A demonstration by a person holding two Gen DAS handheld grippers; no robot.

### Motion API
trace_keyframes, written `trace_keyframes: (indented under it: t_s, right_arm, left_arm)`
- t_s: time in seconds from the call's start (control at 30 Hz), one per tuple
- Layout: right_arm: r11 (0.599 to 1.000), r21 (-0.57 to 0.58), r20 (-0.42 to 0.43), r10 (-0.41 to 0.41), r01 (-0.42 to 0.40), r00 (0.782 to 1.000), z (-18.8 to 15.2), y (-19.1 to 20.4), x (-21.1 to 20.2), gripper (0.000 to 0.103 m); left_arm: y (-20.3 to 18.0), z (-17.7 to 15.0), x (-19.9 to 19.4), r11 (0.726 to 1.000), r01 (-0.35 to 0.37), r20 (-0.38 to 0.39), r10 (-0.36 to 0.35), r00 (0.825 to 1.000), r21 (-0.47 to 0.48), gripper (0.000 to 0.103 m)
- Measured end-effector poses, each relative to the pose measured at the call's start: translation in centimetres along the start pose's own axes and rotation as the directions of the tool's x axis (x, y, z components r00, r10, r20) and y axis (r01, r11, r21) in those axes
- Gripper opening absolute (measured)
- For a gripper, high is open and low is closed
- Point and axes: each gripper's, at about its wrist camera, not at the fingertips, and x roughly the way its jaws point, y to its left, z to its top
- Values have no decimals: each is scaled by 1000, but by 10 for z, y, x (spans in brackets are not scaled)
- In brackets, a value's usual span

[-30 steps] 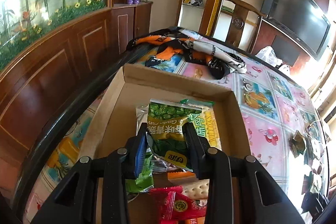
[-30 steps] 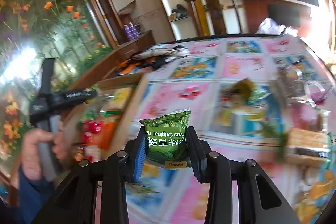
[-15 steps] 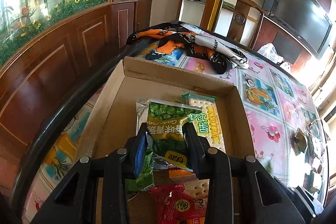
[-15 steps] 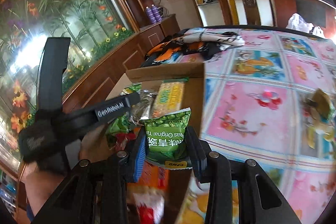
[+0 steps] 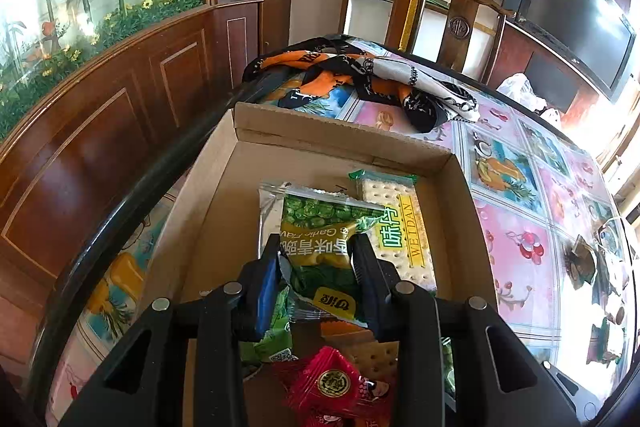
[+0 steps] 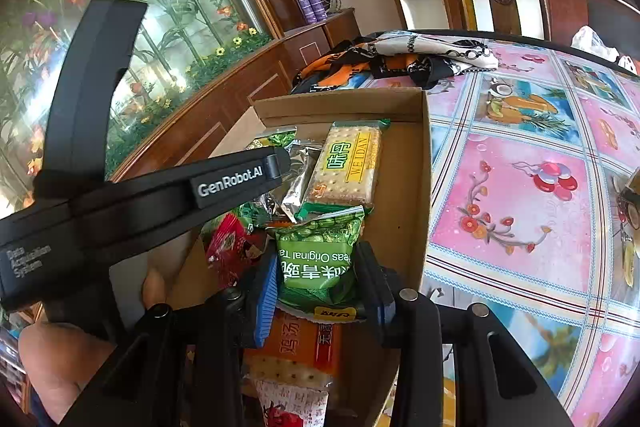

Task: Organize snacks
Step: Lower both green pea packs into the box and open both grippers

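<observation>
A cardboard box (image 5: 344, 143) (image 6: 416, 195) on the table holds several snack packets. My left gripper (image 5: 316, 267) is shut on a green and yellow pea packet (image 5: 320, 239) over the box's middle. My right gripper (image 6: 316, 279) is shut on a green pea packet (image 6: 318, 259) and holds it over the box's near right part. A yellow Weidan cracker pack (image 5: 404, 231) (image 6: 348, 167) lies in the box at the far right. A red packet (image 5: 332, 383) and an orange cracker pack (image 6: 304, 347) lie nearer. The left gripper's body (image 6: 160, 195) crosses the right wrist view.
A patterned scarf (image 5: 360, 75) lies bunched beyond the box. The table has a glass top over a pink and blue floral cloth (image 6: 520, 195). More snacks (image 5: 584, 263) lie at the table's right. A wooden cabinet (image 5: 100, 131) runs along the left; a chair (image 5: 460, 23) stands behind.
My right gripper has swung left with its green packet, from over the open table to over the box. My left gripper holds nearly still with its packet.
</observation>
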Motion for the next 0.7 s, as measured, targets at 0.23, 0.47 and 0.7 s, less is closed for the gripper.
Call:
trace_keyframes:
  t_s: [0.23, 0.47, 0.7]
  right_arm:
    - [1000, 12, 8, 6, -6, 1000, -3, -3, -1, 42]
    - [1000, 8, 15, 0, -1, 1000, -5, -3, -2, 42]
    - [1000, 7, 19, -6, 6, 1000, -5, -4, -1, 42]
  left_arm:
    - [-6, -2, -1, 1000, -11, 5, 11, 1000, 22, 34]
    - [-10, -4, -1, 999, -18, 7, 18, 1000, 34, 34]
    - [-9, -5, -2, 999, -23, 7, 23, 1000, 38, 34]
